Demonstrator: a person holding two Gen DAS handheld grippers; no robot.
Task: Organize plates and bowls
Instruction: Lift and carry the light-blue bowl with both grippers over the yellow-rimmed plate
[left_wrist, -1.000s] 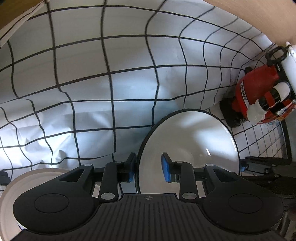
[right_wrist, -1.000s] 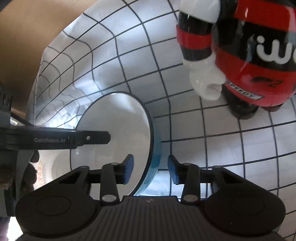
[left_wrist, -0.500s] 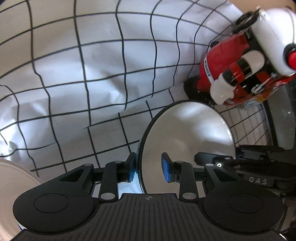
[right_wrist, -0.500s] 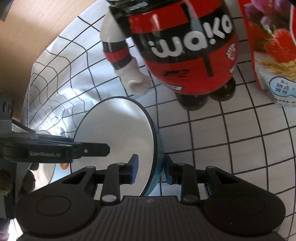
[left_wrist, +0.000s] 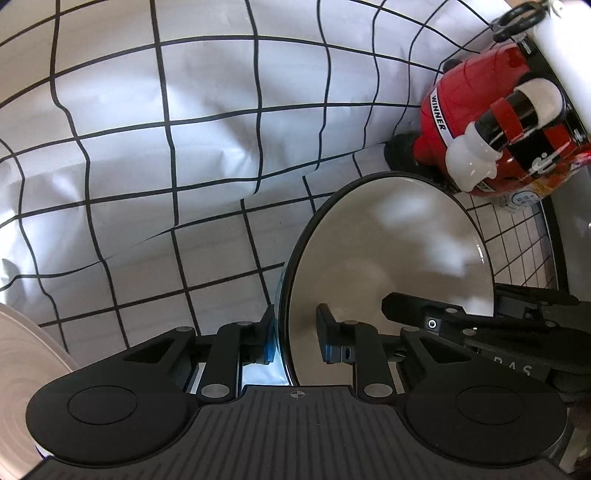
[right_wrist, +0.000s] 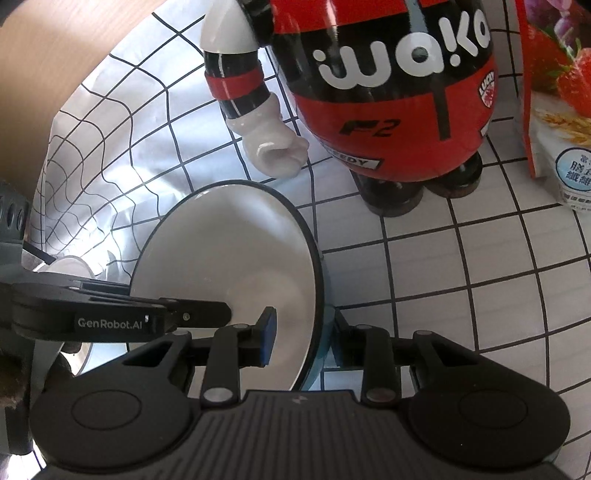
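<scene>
A bowl (left_wrist: 388, 251), white inside with a dark rim and a blue outside, is tilted over the checked cloth. My left gripper (left_wrist: 295, 336) straddles its near rim. The blue pad lies against the outer wall, the other pad is inside, and the jaws are closing on the wall. In the right wrist view the same bowl (right_wrist: 229, 258) has its right rim between the pads of my right gripper (right_wrist: 303, 336), which is shut on it. The left gripper's fingers (right_wrist: 192, 315) reach into the bowl from the left. The right gripper's fingers (left_wrist: 424, 314) enter from the right.
A red and black toy figure (right_wrist: 388, 92) stands just beyond the bowl, its white fist close to the far rim. A cereal packet (right_wrist: 554, 110) stands at the right. A pale plate (left_wrist: 22, 362) lies at the lower left. The wooden tabletop (right_wrist: 55, 55) shows past the cloth (left_wrist: 184, 147).
Both grippers' jaws have drawn in around the bowl's rim, the left one most lately. Grippers and bowl have shifted toward the toy figure, which now looms larger.
</scene>
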